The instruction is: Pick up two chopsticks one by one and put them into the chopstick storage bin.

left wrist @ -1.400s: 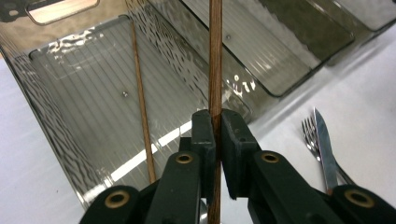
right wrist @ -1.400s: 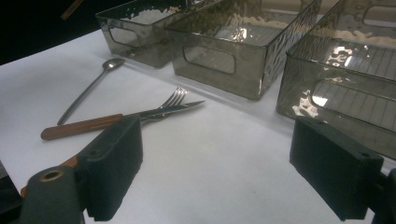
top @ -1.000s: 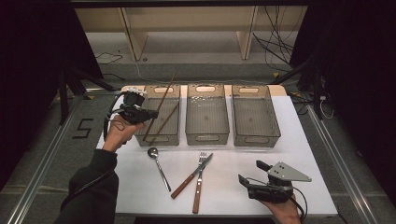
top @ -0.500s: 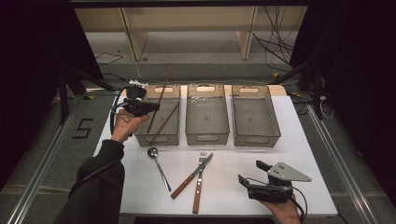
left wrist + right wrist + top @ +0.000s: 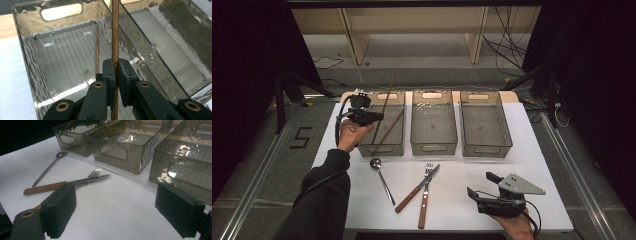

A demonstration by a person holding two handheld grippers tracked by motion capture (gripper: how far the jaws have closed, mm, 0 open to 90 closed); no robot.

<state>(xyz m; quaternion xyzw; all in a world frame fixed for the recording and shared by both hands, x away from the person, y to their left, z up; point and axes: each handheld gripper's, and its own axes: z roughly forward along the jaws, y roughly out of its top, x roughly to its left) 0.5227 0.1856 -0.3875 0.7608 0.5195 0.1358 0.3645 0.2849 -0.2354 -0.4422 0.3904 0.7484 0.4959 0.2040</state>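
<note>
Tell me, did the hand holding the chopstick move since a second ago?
Yes. In the high view the left gripper, shut on a chopstick, has moved away from the table's near edge and now sits above the left bin, where another chopstick lies.

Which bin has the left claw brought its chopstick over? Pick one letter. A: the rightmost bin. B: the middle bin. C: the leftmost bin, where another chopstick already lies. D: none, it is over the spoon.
C: the left claw is shut on a chopstick above the leftmost bin, where a second chopstick lies on the bin floor.
</note>
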